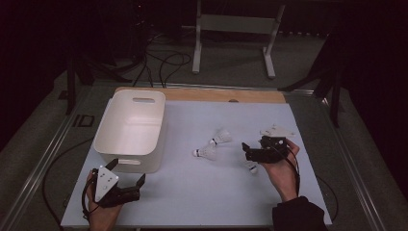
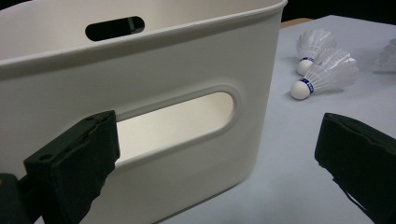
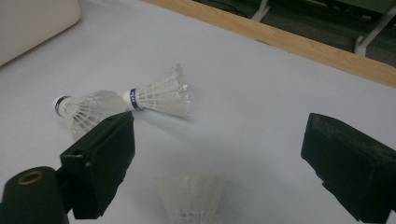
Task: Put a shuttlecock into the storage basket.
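High view: fixed overhead, facing forward and down on the whole tabletop (image 1: 192,192). Left gripper view: close on the bin (image 2: 163,154) wall. Right gripper view: low, near; both share two shuttlecocks (image 3: 161,95).

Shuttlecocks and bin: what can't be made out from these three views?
- Shuttlecock between the right hand-held gripper jaws: cork end cut off by the right gripper view's bottom edge.
- Shuttlecock under that gripper in the high view: mostly covered by it.
- White bin: floor hidden by its near wall in the left gripper view.
- White pieces beyond the right hand: too small to identify.
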The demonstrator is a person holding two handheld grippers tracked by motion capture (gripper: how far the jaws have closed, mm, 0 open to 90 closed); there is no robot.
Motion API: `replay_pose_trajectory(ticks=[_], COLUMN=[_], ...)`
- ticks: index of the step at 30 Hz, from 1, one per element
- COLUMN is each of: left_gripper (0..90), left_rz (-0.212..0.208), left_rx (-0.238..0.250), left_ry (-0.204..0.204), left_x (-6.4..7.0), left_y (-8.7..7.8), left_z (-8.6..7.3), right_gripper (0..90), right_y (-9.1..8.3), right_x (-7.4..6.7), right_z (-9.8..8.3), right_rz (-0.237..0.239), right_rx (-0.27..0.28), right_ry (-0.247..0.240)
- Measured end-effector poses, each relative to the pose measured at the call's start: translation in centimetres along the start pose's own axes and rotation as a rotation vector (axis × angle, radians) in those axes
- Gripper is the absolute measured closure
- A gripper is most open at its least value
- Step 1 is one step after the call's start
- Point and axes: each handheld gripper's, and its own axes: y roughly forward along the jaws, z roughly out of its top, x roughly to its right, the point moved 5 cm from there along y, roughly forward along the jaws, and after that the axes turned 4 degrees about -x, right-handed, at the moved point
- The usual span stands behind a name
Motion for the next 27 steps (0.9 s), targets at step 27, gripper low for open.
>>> replay_pose_trajectory(ticks=[27], left_gripper=[0.4], left_rz=[-0.005], left_rx=[0.005], left_ry=[0.0], left_x=[-0.1], left_y=[0.0], left_z=[0.0], right_gripper=[13.8], right_y=[5.1], right_x=[1.8], right_z=[-0.6], right_rz=[-0.019], right_rx=[-0.122], right_ry=[-0.018])
